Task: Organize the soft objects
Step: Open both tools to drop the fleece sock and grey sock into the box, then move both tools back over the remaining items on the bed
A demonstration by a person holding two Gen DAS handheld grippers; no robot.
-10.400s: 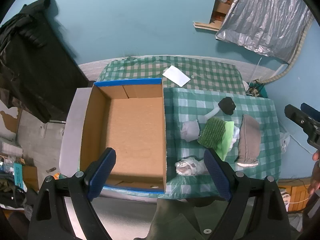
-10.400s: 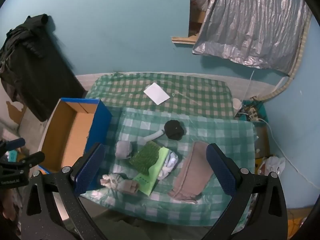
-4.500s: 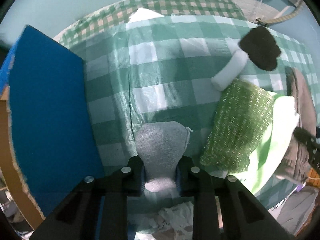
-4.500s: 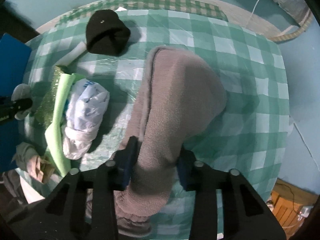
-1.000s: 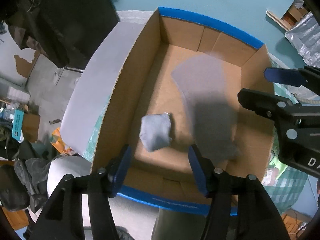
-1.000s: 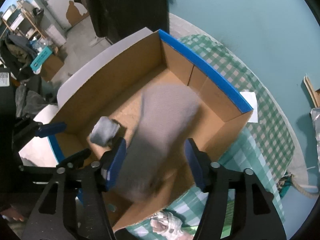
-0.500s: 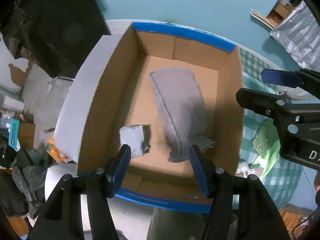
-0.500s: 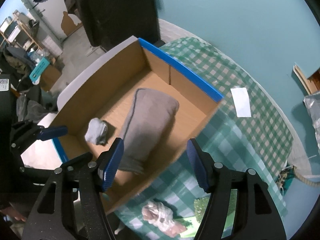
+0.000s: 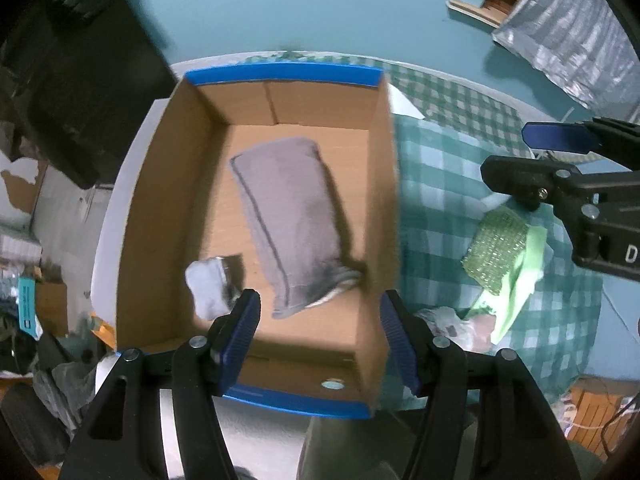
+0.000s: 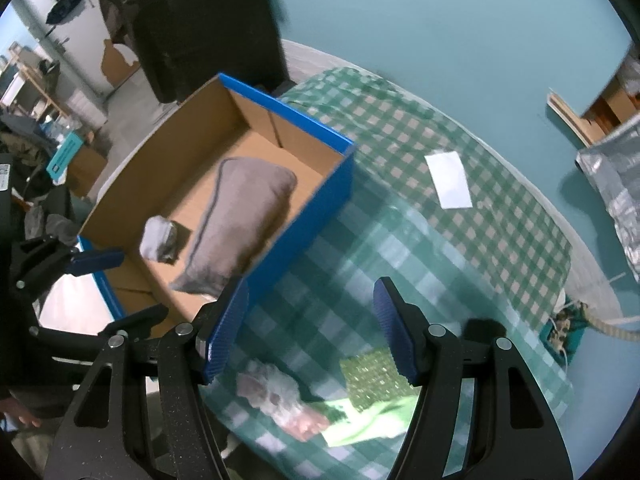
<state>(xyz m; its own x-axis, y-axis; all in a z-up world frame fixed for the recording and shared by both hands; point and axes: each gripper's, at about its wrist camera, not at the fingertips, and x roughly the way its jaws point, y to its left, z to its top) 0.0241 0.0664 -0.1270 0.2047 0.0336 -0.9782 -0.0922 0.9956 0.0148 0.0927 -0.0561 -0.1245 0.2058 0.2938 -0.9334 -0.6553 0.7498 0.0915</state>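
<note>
Left gripper (image 9: 320, 336) points down over the box (image 9: 382, 216), jaws opening, empty; right gripper (image 10: 310, 330) beside the box, wide, empty.

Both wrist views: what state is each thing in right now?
Cardboard box: open-topped.
Grey cloth: lying flat in box.
Small grey sock: bunched, in box.
Green sponge: on table.
Left gripper: opening, nothing between fingers.
Right gripper: open, empty.

Cardboard box (image 9: 280, 216) at frame centre in the left wrist view: open top, unobstructed from above. Floor partly taken by grey towel (image 9: 292, 220) and small grey bundle (image 9: 210, 292); upper-left floor bare. Right gripper (image 9: 560, 160) occupies the right edge above the checked tablecloth (image 9: 440, 200).
</note>
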